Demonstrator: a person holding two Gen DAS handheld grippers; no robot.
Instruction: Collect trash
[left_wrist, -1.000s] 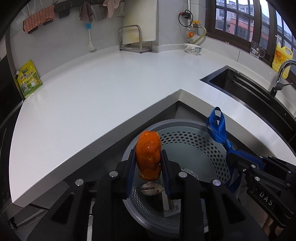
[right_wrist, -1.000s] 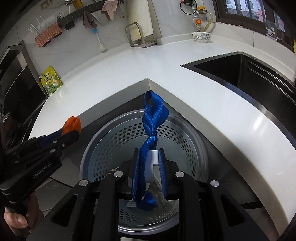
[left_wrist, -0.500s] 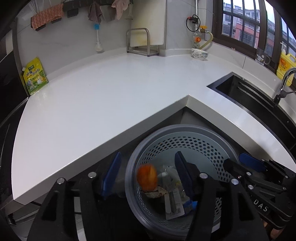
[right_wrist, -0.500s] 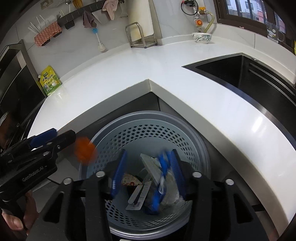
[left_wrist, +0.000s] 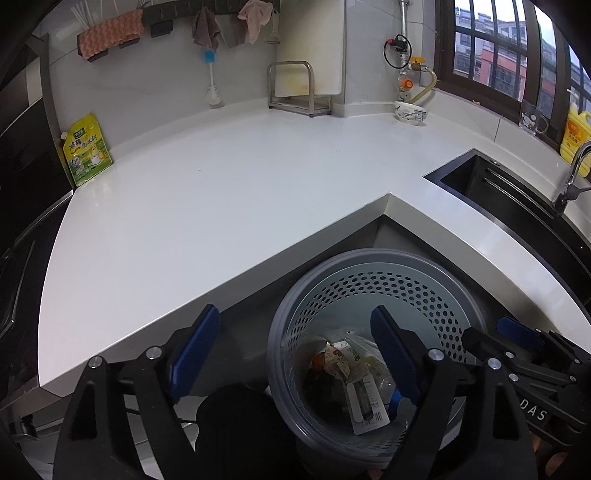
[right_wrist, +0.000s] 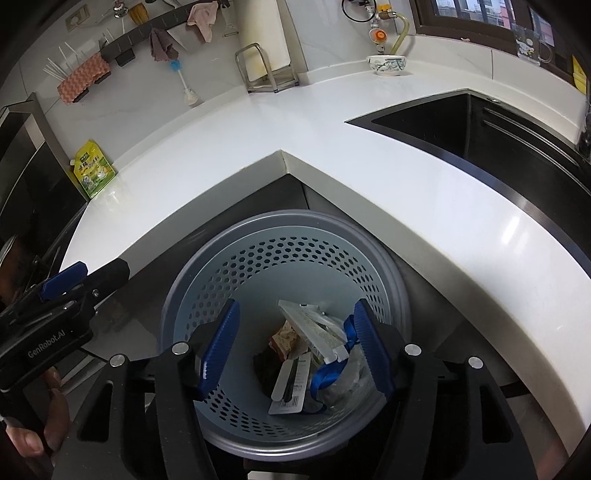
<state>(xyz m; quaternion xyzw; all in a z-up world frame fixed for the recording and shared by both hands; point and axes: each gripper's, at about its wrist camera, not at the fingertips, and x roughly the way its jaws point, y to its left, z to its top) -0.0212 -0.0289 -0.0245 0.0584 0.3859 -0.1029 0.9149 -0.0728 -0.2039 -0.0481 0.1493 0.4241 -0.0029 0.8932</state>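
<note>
Both my grippers hang over the perforated bin (left_wrist: 373, 295). Through the left wrist camera, my left gripper (left_wrist: 295, 343) has just been opening, nothing between its jaws; orange peel (left_wrist: 318, 362) lies among wrappers below. Through the right, my right gripper (right_wrist: 293, 349) has likewise just spread, empty, the blue strap (right_wrist: 328, 373) dropped inside the bin.

White countertop (left_wrist: 229, 206), black sink (right_wrist: 480, 125), window (left_wrist: 491, 55)
</note>
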